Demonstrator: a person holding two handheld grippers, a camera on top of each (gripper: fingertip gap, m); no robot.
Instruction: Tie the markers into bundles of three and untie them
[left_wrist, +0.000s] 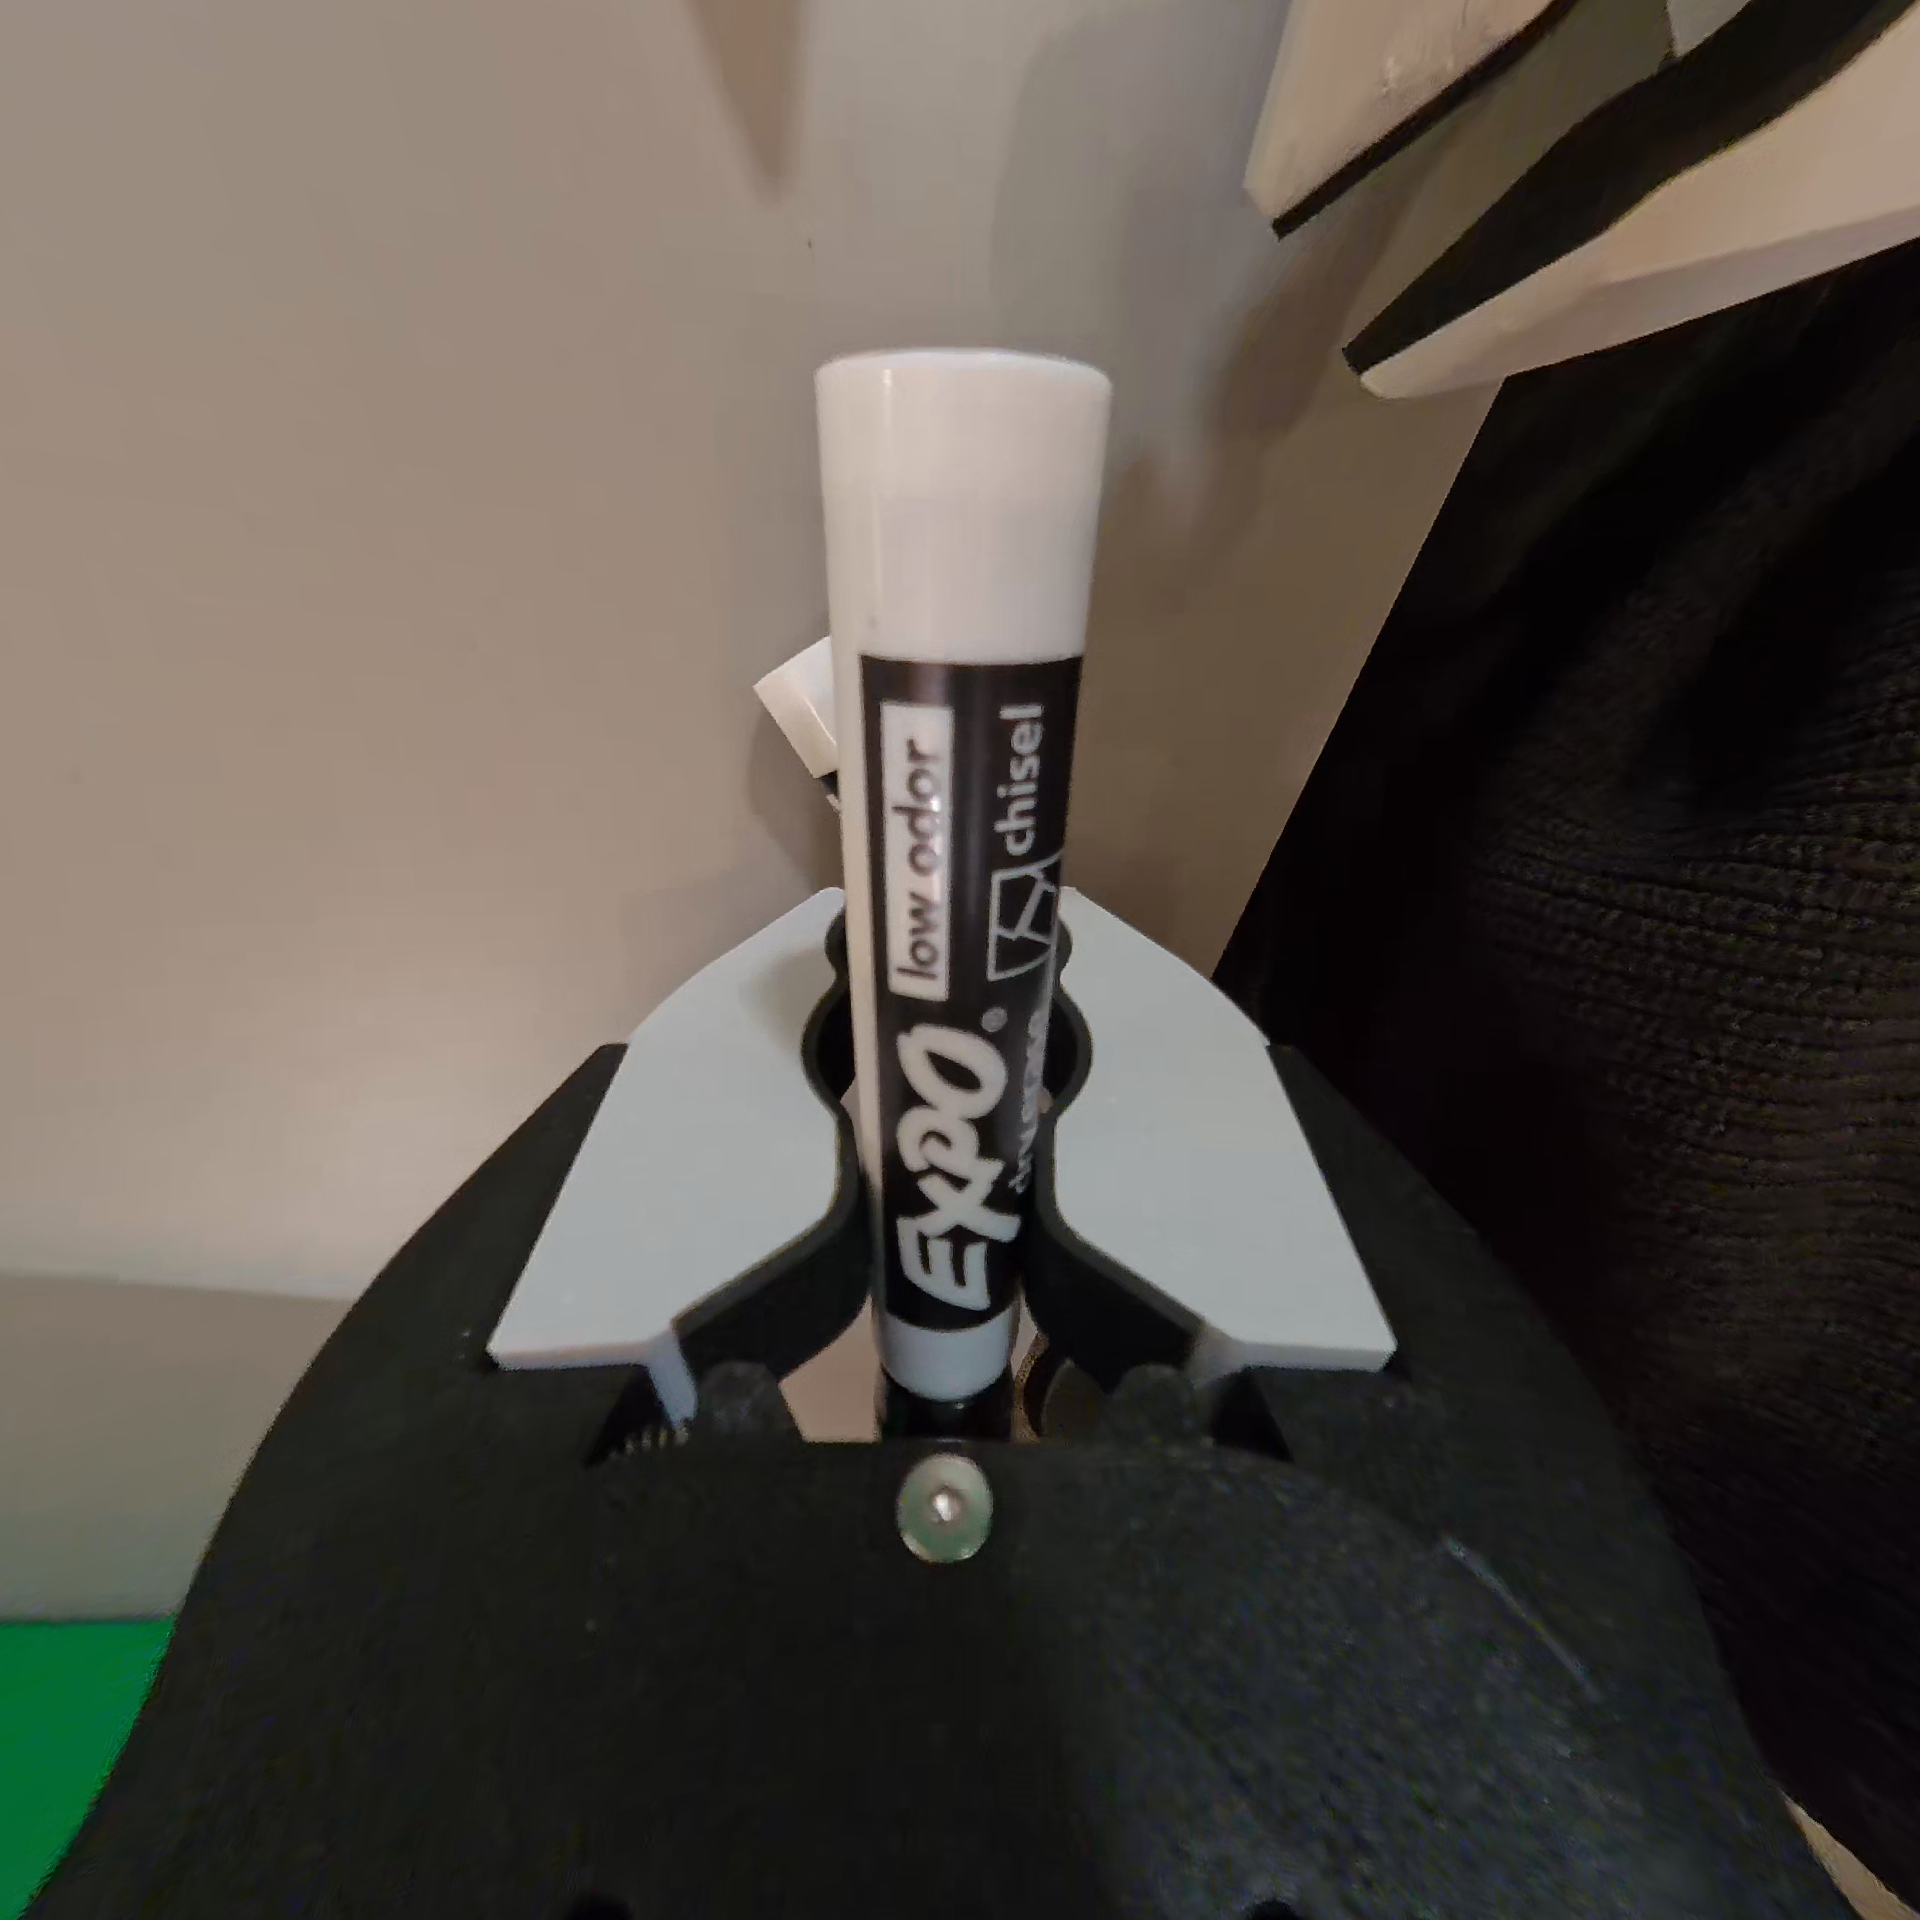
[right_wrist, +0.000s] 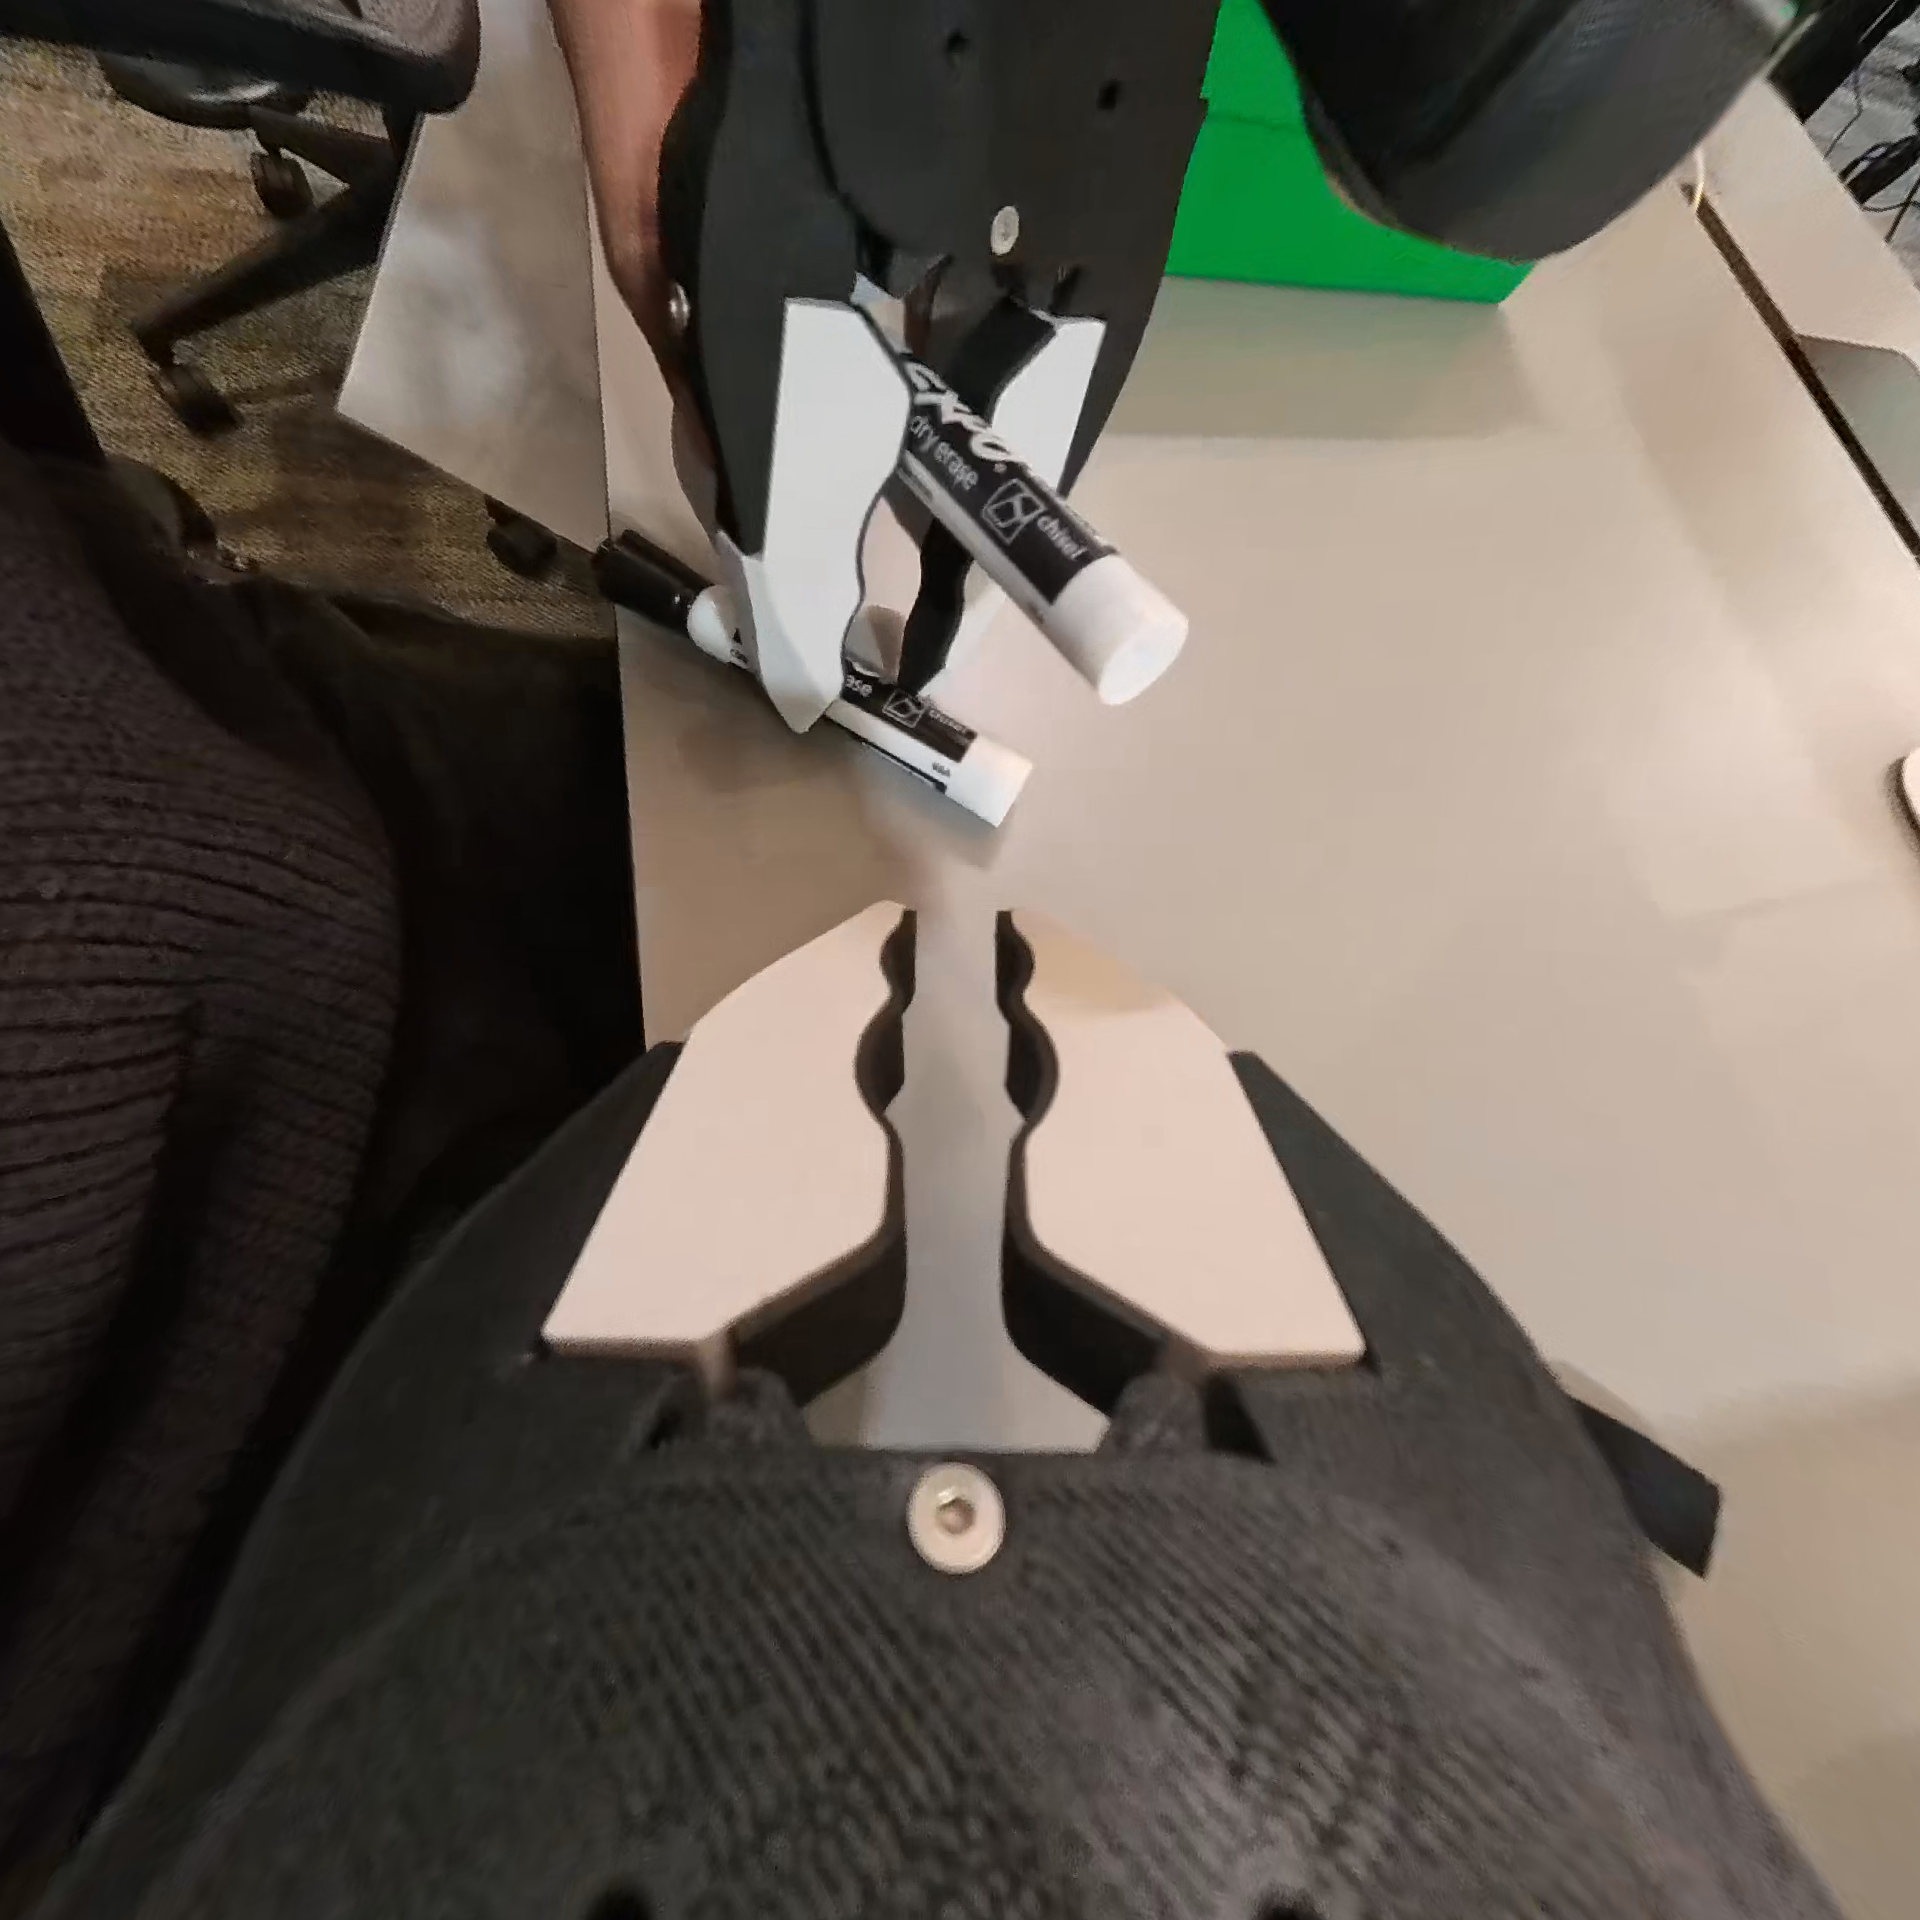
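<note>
My left gripper (left_wrist: 956, 914) is shut on a dry-erase marker (left_wrist: 961, 644) with a white barrel and a black label. The marker points forward along the fingers, its flat white end away from me. In the right wrist view the left gripper (right_wrist: 873, 686) holds this marker (right_wrist: 1049, 571) tilted above the beige table (right_wrist: 1455, 883). A second marker (right_wrist: 935, 743) lies on the table just under it, its black cap (right_wrist: 644, 582) at the table's left edge. My right gripper (right_wrist: 951, 925) is empty, its jaws a narrow gap apart, a short way from both markers. It also shows in the left wrist view (left_wrist: 1320, 291).
A dark knit garment (right_wrist: 156, 935) on a person fills the left side, also in the left wrist view (left_wrist: 1610, 987). A green box (right_wrist: 1330, 187) stands at the table's far side. An office chair base (right_wrist: 260, 156) stands on the carpet beyond the table's edge. One gripper's finger ends stand about 9 cm off the other's.
</note>
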